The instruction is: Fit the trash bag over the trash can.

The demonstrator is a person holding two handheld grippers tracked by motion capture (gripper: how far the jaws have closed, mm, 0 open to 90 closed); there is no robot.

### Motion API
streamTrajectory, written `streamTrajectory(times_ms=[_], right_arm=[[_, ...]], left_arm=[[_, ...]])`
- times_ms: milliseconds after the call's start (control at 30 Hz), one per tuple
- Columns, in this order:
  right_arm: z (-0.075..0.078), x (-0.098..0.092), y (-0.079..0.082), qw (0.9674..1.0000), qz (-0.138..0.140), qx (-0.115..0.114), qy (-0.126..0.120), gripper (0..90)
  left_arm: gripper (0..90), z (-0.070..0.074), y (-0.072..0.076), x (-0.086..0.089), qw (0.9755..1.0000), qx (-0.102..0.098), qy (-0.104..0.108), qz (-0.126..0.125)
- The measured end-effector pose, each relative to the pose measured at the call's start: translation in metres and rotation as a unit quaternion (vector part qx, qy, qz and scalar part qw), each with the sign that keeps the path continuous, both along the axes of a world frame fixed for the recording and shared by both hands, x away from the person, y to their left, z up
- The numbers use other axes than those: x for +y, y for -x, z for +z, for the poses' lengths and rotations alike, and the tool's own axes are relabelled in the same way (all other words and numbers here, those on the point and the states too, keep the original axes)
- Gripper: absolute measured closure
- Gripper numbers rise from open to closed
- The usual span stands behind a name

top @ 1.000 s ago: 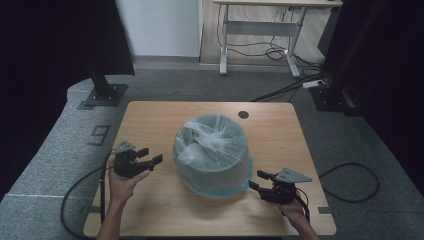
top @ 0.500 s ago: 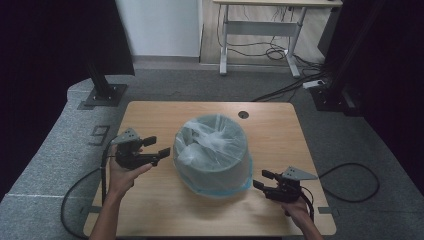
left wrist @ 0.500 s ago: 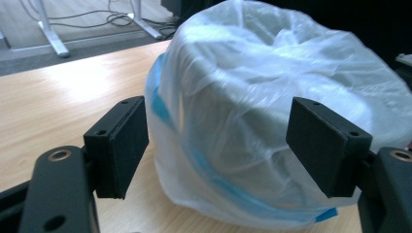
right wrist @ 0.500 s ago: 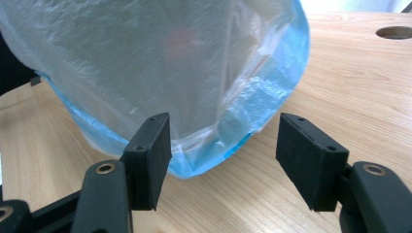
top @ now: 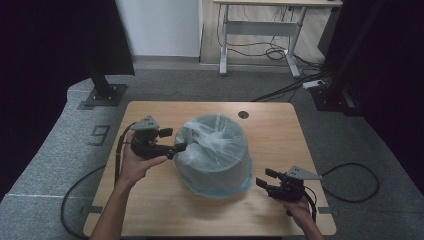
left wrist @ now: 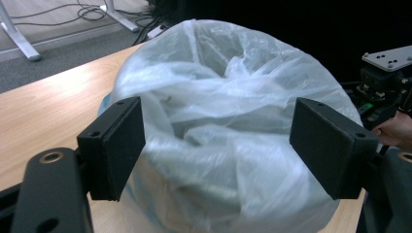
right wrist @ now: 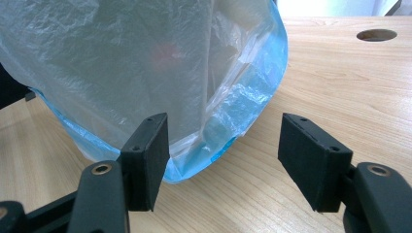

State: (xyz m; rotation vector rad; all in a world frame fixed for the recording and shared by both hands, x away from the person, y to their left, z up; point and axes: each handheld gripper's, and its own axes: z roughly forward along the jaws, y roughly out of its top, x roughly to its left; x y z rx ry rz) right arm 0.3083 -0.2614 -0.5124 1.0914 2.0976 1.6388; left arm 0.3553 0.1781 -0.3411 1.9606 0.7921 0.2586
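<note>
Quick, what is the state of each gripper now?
Left gripper: open, holds nothing, jaws just opened further.
Right gripper: open, holds nothing, jaws just opened further.

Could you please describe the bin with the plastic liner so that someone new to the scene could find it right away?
Look at the wooden table: near its middle stands a round grey bin, wrapped in a crinkled translucent plastic bag whose bluish edge pools around its base. It sits between the left tool and the right tool, and is by far the largest thing there.
</note>
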Motion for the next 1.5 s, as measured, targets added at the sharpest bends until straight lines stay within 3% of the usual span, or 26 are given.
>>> streamTrajectory(times_ms=[200, 300, 433, 933, 1100, 1200, 1367, 1500], right_arm=[[-0.001, 0.003, 0.0, 1.0, 0.002, 0.003, 0.005, 34.6], [-0.001, 0.005, 0.001, 0.9999, 0.008, 0.002, 0.009, 34.6], [-0.001, 0.007, 0.003, 0.9998, 0.015, 0.003, 0.014, 34.6], [0.0, 0.005, 0.003, 0.9999, 0.014, 0.002, 0.01, 35.3], [0.0, 0.006, 0.004, 0.9998, 0.016, 0.0, 0.01, 35.4], [0.001, 0.005, 0.004, 0.9998, 0.018, 0.001, 0.009, 35.8], [0.001, 0.003, 0.005, 0.9998, 0.018, 0.0, 0.007, 35.9], [0.001, 0.003, 0.005, 0.9998, 0.02, 0.0, 0.006, 36.0]], left_arm=[[20.8, 0.01, -0.009, -0.02, 0.9999, 0.009, -0.007, 0.003], [21.2, 0.013, -0.013, -0.033, 0.9995, 0.009, -0.029, 0.008], [22.3, 0.011, -0.023, -0.047, 0.9985, 0.026, -0.049, 0.006], [25.5, 0.007, -0.062, -0.089, 0.9953, 0.068, -0.065, -0.023], [26.8, 0.005, -0.071, -0.106, 0.993, 0.076, -0.084, -0.033], [27.1, 0.004, -0.075, -0.113, 0.992, 0.087, -0.081, -0.044], [27.7, 0.003, -0.079, -0.125, 0.9901, 0.09, -0.096, -0.048], [29.6, -0.003, -0.08, -0.138, 0.9856, 0.097, -0.128, -0.055]])
